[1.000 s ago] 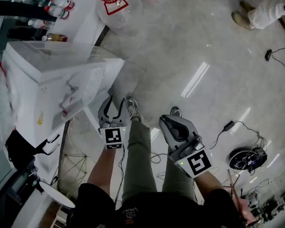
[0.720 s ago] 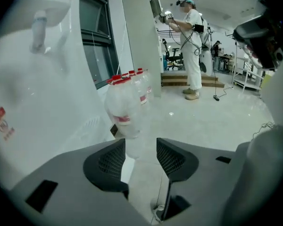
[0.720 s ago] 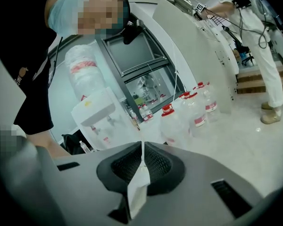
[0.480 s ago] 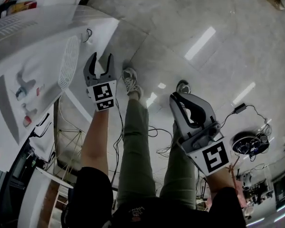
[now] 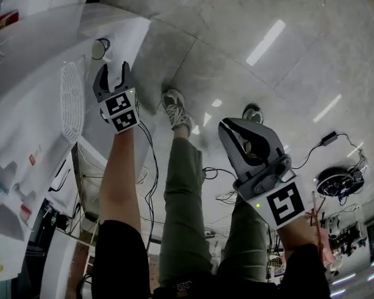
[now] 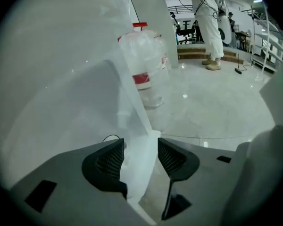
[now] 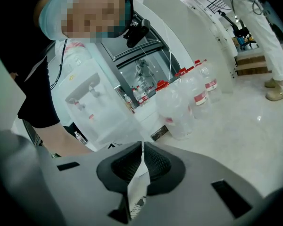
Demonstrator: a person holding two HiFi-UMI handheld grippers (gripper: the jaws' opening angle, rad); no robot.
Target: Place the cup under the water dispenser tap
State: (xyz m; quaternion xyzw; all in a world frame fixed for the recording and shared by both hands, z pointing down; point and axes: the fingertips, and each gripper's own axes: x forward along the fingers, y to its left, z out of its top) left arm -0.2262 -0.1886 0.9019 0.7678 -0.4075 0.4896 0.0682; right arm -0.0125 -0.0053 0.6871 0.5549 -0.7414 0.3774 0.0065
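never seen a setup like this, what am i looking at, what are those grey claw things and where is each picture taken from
No robot here: a person holds a hand-held gripper in each hand. The head view comes from a camera on their head, looking down past their legs to the floor. The other two views come from cameras riding on each one, looking along its jaws. The left hand-held gripper is by the corner of the white water dispenser; its jaws are opening and grip nothing. The right hand-held gripper is shut and empty. Its view shows the dispenser's taps and big water bottles on the floor.
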